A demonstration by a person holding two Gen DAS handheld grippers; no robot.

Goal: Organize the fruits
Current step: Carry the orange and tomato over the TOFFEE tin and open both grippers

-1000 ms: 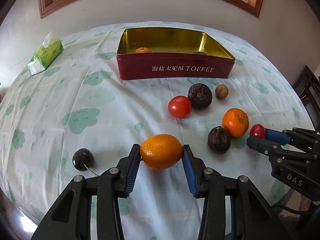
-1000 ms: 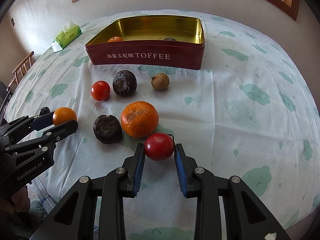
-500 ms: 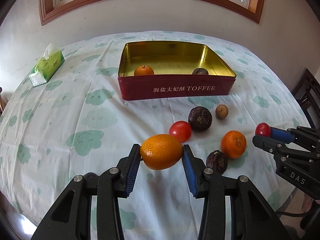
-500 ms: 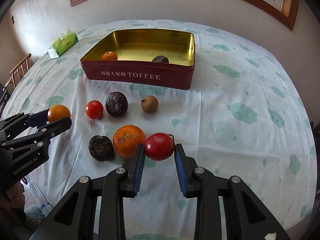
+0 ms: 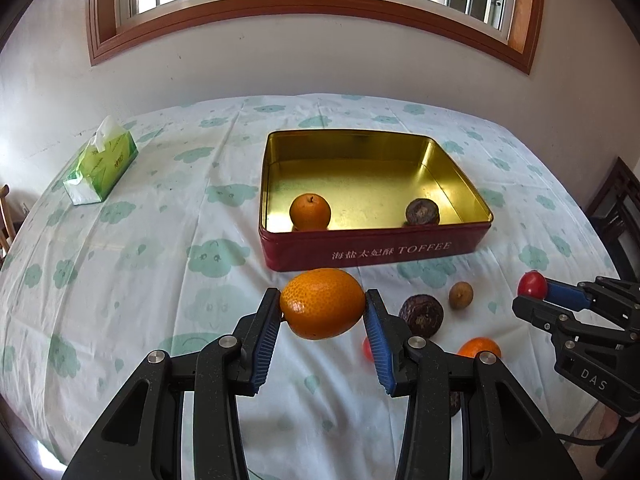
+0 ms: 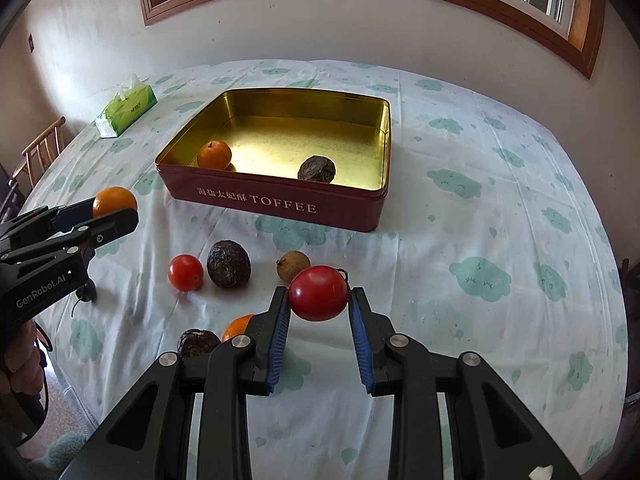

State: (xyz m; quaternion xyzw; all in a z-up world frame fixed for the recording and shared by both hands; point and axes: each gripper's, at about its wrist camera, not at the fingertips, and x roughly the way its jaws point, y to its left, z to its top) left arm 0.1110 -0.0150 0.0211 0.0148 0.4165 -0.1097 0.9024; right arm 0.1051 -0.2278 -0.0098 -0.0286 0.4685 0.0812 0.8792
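- Left wrist view: the red tin (image 5: 372, 254) carries white lettering on its near wall, Chinese characters followed by "TOFFEE"; the black body of the right gripper (image 5: 538, 294), at the right edge, reads "DAS".
- Right wrist view: the left gripper (image 6: 114, 208) at the left edge is printed "GenRobot.AI"; print on the green tissue pack (image 6: 126, 110) is too small to read.
- Left gripper's jaws stand moderately apart, their blue pads clamped on either end of an orange citrus fruit (image 5: 322, 303), held in the air on the near side of the tin.
- Right gripper's jaws are set narrower, pinching a red tomato (image 6: 319, 293) with a short stem, held above the tablecloth (image 6: 460, 240).
- Inside the tin's gold interior sit a small orange (image 6: 214, 154) at the near left and a dark wrinkled fruit (image 6: 317, 169) against the near wall.
- On the cloth before the tin lie a second tomato (image 6: 185, 272), a dark wrinkled passion fruit (image 6: 229, 264) just beside it, a small brown longan (image 6: 289, 265), and nearer the camera another orange (image 6: 236, 327) and dark fruit (image 6: 196, 342), both partly hidden by the gripper.
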